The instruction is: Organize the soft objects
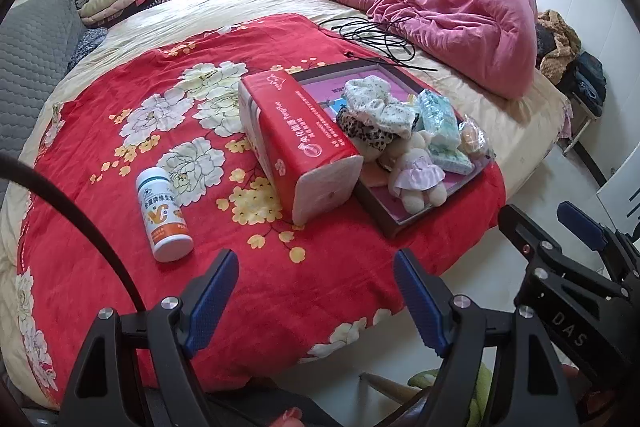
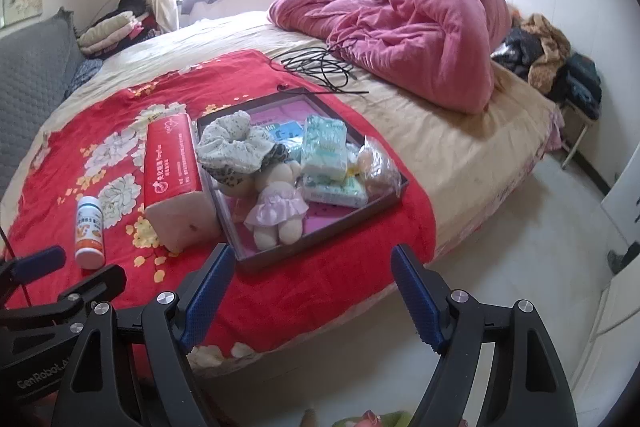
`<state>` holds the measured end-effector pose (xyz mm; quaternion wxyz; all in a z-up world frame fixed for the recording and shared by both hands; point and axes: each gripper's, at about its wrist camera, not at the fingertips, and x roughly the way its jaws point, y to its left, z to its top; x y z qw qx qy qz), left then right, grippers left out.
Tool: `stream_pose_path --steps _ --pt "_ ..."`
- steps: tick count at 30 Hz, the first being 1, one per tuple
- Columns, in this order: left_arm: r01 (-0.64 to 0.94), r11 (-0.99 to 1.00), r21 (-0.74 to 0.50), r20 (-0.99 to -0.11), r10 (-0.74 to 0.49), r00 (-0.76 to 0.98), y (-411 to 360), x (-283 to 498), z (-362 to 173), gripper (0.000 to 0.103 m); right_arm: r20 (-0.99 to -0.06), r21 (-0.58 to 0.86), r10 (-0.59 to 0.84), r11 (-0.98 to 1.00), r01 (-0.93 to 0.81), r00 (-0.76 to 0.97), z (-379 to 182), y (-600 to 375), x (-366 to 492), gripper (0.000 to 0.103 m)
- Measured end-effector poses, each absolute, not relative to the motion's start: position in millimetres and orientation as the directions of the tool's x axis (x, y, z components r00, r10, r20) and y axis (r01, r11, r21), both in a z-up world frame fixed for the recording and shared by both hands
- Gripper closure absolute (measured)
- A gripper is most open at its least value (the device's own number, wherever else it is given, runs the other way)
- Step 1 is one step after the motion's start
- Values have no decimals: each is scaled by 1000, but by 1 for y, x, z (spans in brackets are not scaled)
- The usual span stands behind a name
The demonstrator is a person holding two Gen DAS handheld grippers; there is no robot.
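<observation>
red tissue pack (image 1: pixel 296 143) lay ahead of left gripper (image 1: pixel 316 301), long axis toward it; right gripper (image 2: pixel 312 293) farther; both jaws spread, empty.

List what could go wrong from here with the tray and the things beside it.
1. The red tissue pack leans on the tray rim; nudging it may shift the tray.
2. The white bottle lies on its side on the blanket and could roll.
3. The doll and scrunchies are piled loosely; grabbing one may drag the others.
</observation>
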<state>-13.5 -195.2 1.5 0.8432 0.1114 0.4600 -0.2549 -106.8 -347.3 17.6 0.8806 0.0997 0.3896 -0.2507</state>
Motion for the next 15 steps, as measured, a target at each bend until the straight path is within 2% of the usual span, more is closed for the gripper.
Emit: stream_pose_path --steps 15 --pt "534 845 -16 -834 -306 459 -192 -21 -4 24 -741 -18 -355 859 512 570 14 -341 -112 22"
